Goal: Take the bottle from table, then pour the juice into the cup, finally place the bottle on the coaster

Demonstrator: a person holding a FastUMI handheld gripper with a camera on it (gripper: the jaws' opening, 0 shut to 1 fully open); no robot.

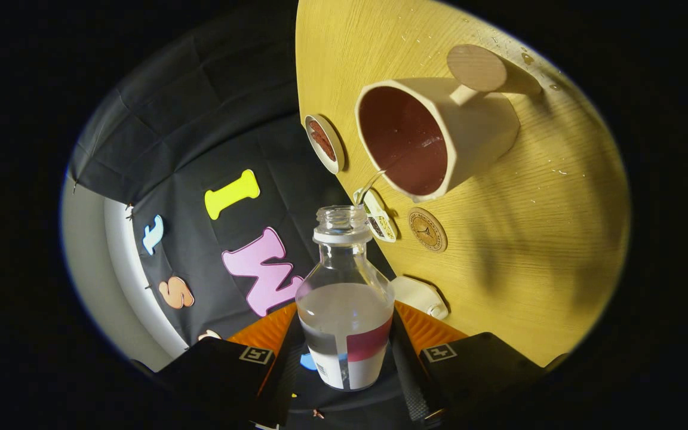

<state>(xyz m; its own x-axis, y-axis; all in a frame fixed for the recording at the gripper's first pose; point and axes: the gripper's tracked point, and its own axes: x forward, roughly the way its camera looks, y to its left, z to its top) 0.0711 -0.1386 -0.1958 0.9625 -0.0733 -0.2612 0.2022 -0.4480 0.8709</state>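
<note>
My gripper (345, 346) is shut on a clear glass bottle (344, 298) with a white and red label, held between the fingers and tilted so the whole scene looks rolled over. The bottle is open-necked and about half full of pale liquid. A thin stream (371, 183) leaves its mouth and runs into the cream cup (439, 134), whose inside is dark reddish brown. The cup stands on the wooden table (529, 239) just beyond the bottle's mouth. A round wooden coaster (476, 67) lies on the table behind the cup's handle.
Beside the cup lie a small round dish (324, 142) with a brown inside, a patterned coaster (378, 218) behind the bottle's mouth, a round brown disc (427, 229) and a white lid-like piece (420, 295). Small drops speckle the table near the wooden coaster.
</note>
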